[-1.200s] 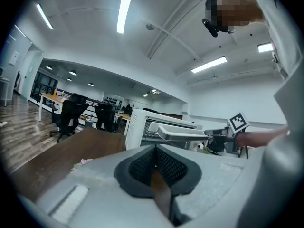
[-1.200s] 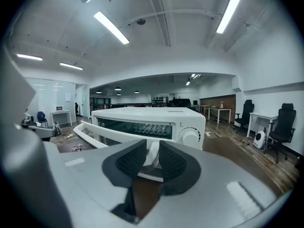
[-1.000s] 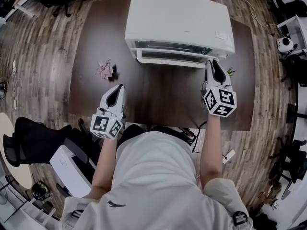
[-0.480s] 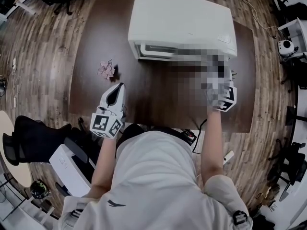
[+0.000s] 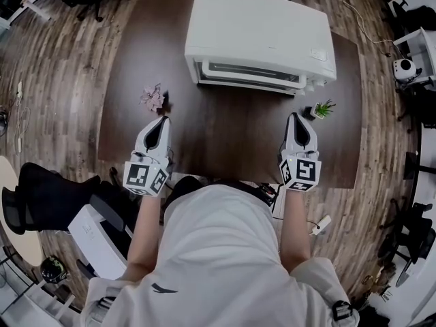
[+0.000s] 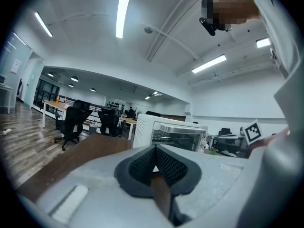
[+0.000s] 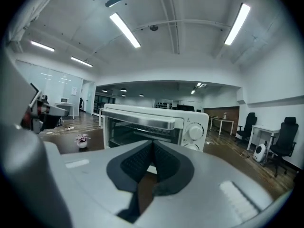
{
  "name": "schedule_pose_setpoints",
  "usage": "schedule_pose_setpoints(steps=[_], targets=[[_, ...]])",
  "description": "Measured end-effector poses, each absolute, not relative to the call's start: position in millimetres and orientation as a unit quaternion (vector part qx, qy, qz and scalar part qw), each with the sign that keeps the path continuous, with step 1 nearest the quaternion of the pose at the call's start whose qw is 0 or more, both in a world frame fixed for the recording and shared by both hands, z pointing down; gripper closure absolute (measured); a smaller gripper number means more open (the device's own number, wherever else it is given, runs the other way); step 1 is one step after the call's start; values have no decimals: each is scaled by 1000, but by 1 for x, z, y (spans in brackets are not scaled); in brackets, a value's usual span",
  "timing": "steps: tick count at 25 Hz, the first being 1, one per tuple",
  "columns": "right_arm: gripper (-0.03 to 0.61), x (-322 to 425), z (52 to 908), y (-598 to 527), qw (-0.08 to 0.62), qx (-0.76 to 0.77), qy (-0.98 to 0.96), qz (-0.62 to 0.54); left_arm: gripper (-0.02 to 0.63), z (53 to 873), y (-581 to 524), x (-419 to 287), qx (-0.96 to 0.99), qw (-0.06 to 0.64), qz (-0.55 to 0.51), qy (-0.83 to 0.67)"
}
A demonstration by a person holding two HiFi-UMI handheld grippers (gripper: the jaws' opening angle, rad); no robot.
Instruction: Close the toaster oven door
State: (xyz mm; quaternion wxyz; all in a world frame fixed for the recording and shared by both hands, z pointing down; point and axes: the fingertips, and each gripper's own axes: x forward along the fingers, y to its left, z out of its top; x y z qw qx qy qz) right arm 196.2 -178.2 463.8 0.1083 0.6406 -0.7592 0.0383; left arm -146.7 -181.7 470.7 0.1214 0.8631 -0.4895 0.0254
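A white toaster oven [image 5: 260, 36] stands at the far side of the dark brown table [image 5: 225, 131], its glass door [image 5: 249, 73] upright and closed against the front. In the right gripper view the toaster oven [image 7: 154, 127] faces me with its handle bar across the top and two knobs at the right. My right gripper [image 5: 300, 124] hovers over the table in front of the oven's right end, apart from it, jaws shut with nothing between them. My left gripper [image 5: 158, 125] is over the table's near left, shut and empty. Its view shows the toaster oven [image 6: 171, 133] ahead.
A small pink flower ornament [image 5: 151, 97] sits on the table's left part. A little green plant in a dark pot [image 5: 319, 110] stands just right of the oven's front corner, close to my right gripper. Office chairs and desks surround the table on a wooden floor.
The oven door went from hanging open to closed. My right gripper drew back from the door's right end toward the near edge. The left gripper barely moved.
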Motion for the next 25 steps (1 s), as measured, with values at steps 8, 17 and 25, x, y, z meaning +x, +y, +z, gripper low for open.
schedule_pose_setpoints(steps=[8,17,25], targets=[[580,189,467,-134,98,652,-751,33,620,472,-176,-157,861,111,31,-495],[580,181,454,-128,99,645,-757,22,620,469,-169,-151,865,109,26,-489],[580,178,453,-125,99,638,-763,22,620,472,-159,-156,861,109,29,-496]])
